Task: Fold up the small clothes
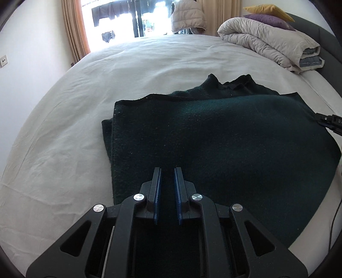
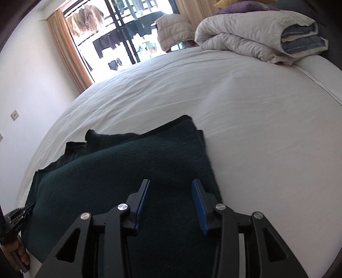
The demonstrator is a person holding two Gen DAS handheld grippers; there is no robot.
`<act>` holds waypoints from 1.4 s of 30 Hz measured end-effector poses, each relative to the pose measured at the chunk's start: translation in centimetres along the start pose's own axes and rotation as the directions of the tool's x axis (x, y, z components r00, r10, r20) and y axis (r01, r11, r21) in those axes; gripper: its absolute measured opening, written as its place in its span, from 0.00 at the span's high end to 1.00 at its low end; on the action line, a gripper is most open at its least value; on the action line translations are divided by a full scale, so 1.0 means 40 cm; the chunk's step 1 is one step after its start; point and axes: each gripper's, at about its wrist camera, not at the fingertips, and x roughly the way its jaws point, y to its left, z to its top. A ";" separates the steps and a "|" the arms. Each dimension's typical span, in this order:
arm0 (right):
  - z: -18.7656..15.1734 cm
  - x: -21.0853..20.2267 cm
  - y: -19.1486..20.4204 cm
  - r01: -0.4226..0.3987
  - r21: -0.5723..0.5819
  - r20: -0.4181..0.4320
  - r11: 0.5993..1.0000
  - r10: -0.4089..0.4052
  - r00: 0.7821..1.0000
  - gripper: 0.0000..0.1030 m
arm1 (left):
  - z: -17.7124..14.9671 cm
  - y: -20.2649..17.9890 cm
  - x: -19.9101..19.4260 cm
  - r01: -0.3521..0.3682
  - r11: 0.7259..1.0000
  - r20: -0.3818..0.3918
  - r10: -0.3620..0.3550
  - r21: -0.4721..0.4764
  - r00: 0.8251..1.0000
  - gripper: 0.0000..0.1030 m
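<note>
A dark green knitted sweater (image 1: pixel 224 136) lies folded on the white sheet of the bed (image 1: pixel 106 70), toward the near edge of the mattress. Its upper layer is doubled over so that the neck opening and a strip of the lower layer stick out on the far side, toward the window (image 1: pixel 136 19).

The left claw (image 1: pixel 167 171) hangs over the near part of the sweater with its blue-lined jaws drawn almost together; only a narrow slit remains, nothing is clamped in it, and sweater fabric shows below. In the right wrist view this same claw appears at the sweater's left edge, with part of the person's hand (image 2: pixel 19 252) behind it.

The right claw (image 2: pixel 170 184) hovers above the sweater's right portion, its jaws standing apart with nothing caught between the pads. In the left wrist view, its tip shows at the sweater's right edge.

Beyond the sweater, at the head of the bed, sits a rolled grey duvet (image 1: pixel 267 42) with a purple pillow (image 1: pixel 267 20) and a yellow pillow (image 1: pixel 267 10) behind it. A pale quilted jacket (image 1: pixel 188 17) hangs near the window.
</note>
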 end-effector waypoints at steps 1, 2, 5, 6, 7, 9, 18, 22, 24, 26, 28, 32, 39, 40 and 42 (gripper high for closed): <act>-0.012 -0.025 0.021 -0.068 0.004 0.019 0.998 0.068 0.998 0.57 | -0.008 0.003 -0.001 0.008 1.000 0.001 -0.008 -0.010 1.000 0.89; -0.030 -0.045 0.053 -0.158 0.003 0.021 0.987 0.158 0.987 0.57 | -0.017 0.006 -0.007 0.016 1.000 0.003 -0.015 -0.025 1.000 0.89; -0.109 -0.048 0.199 -0.428 -0.039 -0.098 0.903 0.423 0.901 0.56 | -0.036 0.007 -0.016 0.011 0.999 0.007 -0.010 -0.050 1.000 0.89; -0.142 -0.038 0.246 -0.477 -0.054 -0.153 0.877 0.465 0.872 0.56 | -0.043 0.003 -0.021 0.003 0.999 0.007 -0.003 -0.050 1.000 0.89; -0.178 -0.022 0.284 -0.510 -0.053 -0.210 0.859 0.489 0.846 0.56 | -0.048 0.006 -0.023 -0.003 0.999 0.005 0.003 -0.049 1.000 0.89; -0.236 0.017 0.330 -0.522 -0.062 -0.296 0.850 0.484 0.823 0.56 | -0.057 0.005 -0.030 -0.012 0.999 0.002 0.012 -0.038 1.000 0.89; -0.160 -0.027 0.082 -0.318 0.105 -0.105 0.942 0.328 0.939 0.64 | -0.077 0.036 -0.036 0.027 0.998 0.006 -0.027 -0.065 1.000 0.89; -0.129 -0.090 -0.099 -0.182 0.284 0.017 0.941 0.184 0.983 0.60 | -0.078 0.040 -0.039 0.039 0.996 0.009 -0.038 -0.076 0.999 0.89; -0.124 -0.123 -0.145 -0.161 0.350 0.063 0.923 0.149 0.987 0.60 | -0.075 0.041 -0.035 0.045 0.996 0.010 -0.044 -0.082 0.999 0.89; -0.114 -0.149 -0.129 -0.146 0.318 0.081 0.937 0.127 0.989 0.57 | -0.074 0.042 -0.032 0.046 0.995 0.012 -0.045 -0.085 0.999 0.89; -0.109 -0.150 -0.057 -0.199 0.247 0.070 0.948 0.188 0.980 0.55 | -0.073 0.042 -0.031 0.047 0.995 0.014 -0.046 -0.087 0.999 0.89; -0.119 -0.099 0.119 -0.330 0.111 -0.013 0.938 0.333 0.943 0.47 | -0.073 0.044 -0.032 0.051 0.995 0.015 -0.050 -0.091 0.999 0.89; -0.147 0.033 0.306 -0.373 0.018 -0.130 0.927 0.373 0.919 0.20 | -0.112 0.108 -0.103 0.154 0.948 0.086 -0.135 -0.279 0.987 0.89; -0.154 0.059 0.308 -0.354 0.025 -0.168 0.935 0.353 0.921 0.19 | -0.127 0.118 -0.122 0.166 0.935 0.102 -0.141 -0.313 0.985 0.89; -0.187 0.054 0.313 -0.353 -0.018 -0.151 0.935 0.347 0.926 0.19 | -0.167 0.136 -0.157 0.194 0.905 0.121 -0.159 -0.380 0.980 0.89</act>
